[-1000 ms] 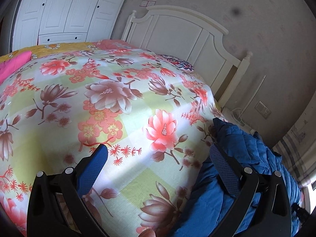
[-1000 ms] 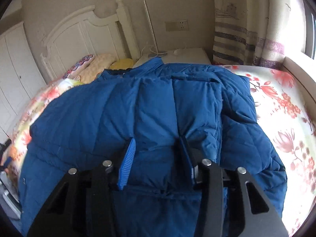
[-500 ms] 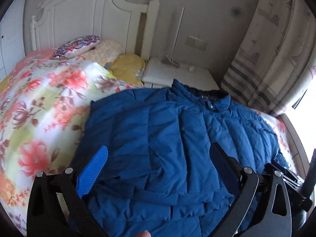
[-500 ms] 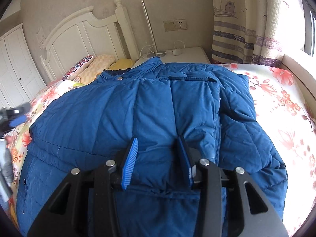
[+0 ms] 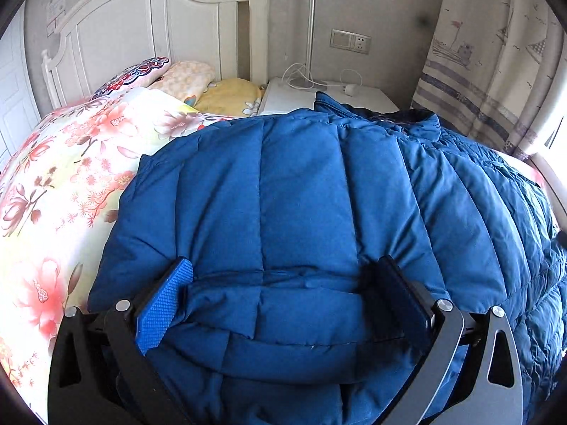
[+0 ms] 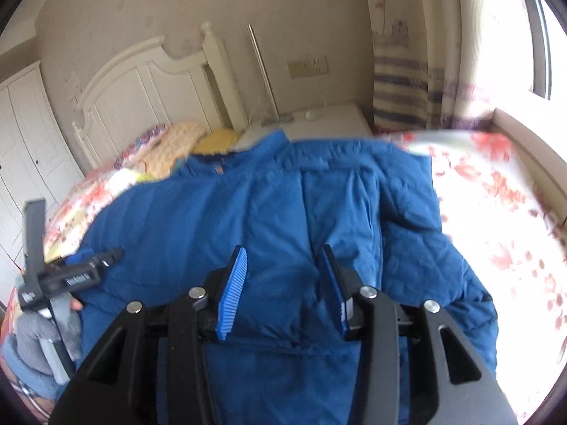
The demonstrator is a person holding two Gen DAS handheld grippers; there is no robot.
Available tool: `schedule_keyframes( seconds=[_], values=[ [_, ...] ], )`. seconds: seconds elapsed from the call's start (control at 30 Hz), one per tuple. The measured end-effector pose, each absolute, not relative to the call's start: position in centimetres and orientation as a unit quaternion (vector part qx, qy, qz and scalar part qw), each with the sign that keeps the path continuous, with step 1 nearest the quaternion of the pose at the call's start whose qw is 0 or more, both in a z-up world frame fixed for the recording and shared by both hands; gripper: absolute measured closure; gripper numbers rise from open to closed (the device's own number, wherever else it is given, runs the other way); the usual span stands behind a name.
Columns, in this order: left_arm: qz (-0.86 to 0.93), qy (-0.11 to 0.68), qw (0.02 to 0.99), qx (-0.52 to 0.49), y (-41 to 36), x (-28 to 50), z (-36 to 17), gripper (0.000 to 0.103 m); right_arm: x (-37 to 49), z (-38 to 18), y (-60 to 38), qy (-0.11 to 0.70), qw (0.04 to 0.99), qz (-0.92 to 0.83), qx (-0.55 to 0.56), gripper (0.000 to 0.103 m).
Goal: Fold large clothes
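Straddling a puffed hem roll of the blue quilted down jacket (image 5: 304, 191), left gripper (image 5: 283, 283) spread wide, pads pressed in, nothing pinched; jacket spread over the floral bedspread (image 5: 53, 177) toward the headboard corner, ready for a lengthwise fold.

Hovering at the near hem, right gripper (image 6: 283, 276) half-parted, gripping nothing. Sleeve bulk bunched rightward, likely awkward.

A: What lies under the right gripper (image 6: 283, 262)?
B: A puffy blue quilted jacket (image 6: 219, 219), spread collar-away over a floral bedspread (image 6: 496, 205); the blue ribbed fingers (image 6: 235, 283) stand partly apart with a ridge of its fabric between them.
A: And to the left?
B: The other black handheld gripper (image 6: 76, 272) sits at the jacket's left edge; beyond stand a white headboard (image 6: 141, 92), a white nightstand (image 6: 329, 120) and a striped curtain (image 6: 407, 85).
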State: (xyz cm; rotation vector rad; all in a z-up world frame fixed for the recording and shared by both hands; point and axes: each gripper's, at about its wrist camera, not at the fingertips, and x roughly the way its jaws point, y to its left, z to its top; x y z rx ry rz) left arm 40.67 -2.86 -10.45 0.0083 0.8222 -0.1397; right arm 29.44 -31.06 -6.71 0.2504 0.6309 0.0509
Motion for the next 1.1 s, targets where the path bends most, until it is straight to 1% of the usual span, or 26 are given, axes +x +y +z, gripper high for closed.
schedule_keyframes(
  seconds=[0.07,0.1,0.17,0.2,0.27,0.33,0.37,0.5,0.57,0.67,0.77,1.1],
  values=[
    [-0.068,0.399,0.914,0.004,-2.8,40.7,-10.5,0.004,29.9,-4.8,-29.4,0.291,0.952,0.034,0.093,0.059],
    [-0.068,0.399,0.914,0.004,-2.9,40.7,-10.5,0.004,30.7,-3.9,-28.3,0.288,0.955,0.036,0.065,0.054],
    [-0.068,0.399,0.915,0.003,-2.8,40.5,-10.4,0.004,32.7,-3.3,-26.6,0.298,0.953,0.041,0.025,0.05],
    [-0.068,0.399,0.915,0.003,-2.8,40.5,-10.4,0.004,34.1,-3.5,-26.1,0.311,0.95,0.041,0.012,0.05],
    [-0.067,0.399,0.915,0.004,-2.8,40.5,-10.4,0.004,37.4,-5.1,-25.6,0.348,0.937,0.022,-0.005,0.05],
    [-0.068,0.398,0.915,0.004,-2.8,40.5,-10.4,0.004,40.0,-7.8,-25.6,0.395,0.918,0.003,-0.018,0.046],
    [-0.068,0.398,0.915,0.003,-2.8,40.4,-10.4,0.004,40.6,-8.8,-25.6,0.399,0.917,0.007,-0.02,0.045],
    [-0.068,0.398,0.915,0.004,-2.8,40.4,-10.4,0.004,40.3,-8.8,-24.5,0.393,0.918,-0.02,-0.045,0.045],
    [-0.067,0.398,0.915,0.004,-2.8,40.4,-10.4,0.004,38.9,-7.7,-23.7,0.369,0.927,-0.048,-0.053,0.045],
    [-0.067,0.398,0.915,0.005,-2.8,40.3,-10.4,0.004,36.7,-7.1,-23.2,0.34,0.938,-0.048,-0.055,0.032],
    [-0.067,0.397,0.915,0.004,-2.8,40.2,-10.4,0.004,36.7,-9.4,-22.8,0.363,0.927,-0.046,-0.081,0.03],
    [-0.063,0.397,0.916,0.011,-2.9,40.3,-10.4,0.004,36.5,-9.6,-22.7,0.365,0.926,-0.048,-0.078,0.028]
  ],
)
